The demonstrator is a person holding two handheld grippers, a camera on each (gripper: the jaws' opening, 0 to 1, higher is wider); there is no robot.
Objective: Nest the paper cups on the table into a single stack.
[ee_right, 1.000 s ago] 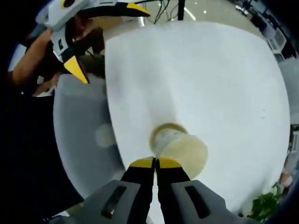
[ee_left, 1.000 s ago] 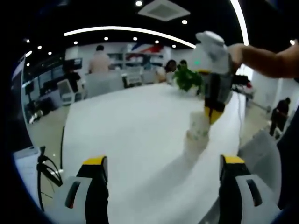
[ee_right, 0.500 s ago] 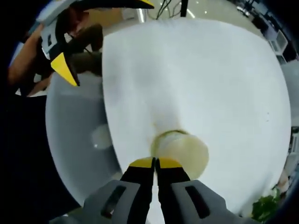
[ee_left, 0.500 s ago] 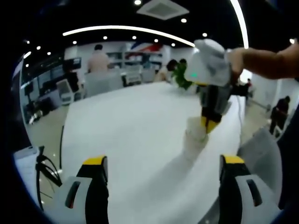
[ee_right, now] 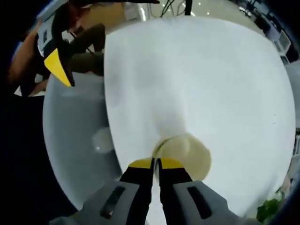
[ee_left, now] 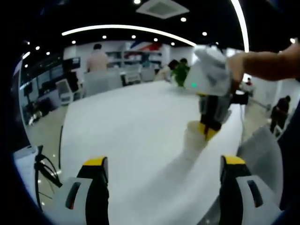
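The pale paper cup stack (ee_left: 194, 140) stands on the round white table (ee_left: 131, 136) near its edge. The right gripper view looks down into the cup's open mouth (ee_right: 183, 154), the right gripper (ee_right: 156, 162) pinched narrow on its rim. The left gripper (ee_left: 164, 161) stands wide, holding nothing. No writing is legible.

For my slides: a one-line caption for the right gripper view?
Right tongs shut on a paper cup, held over the white table.
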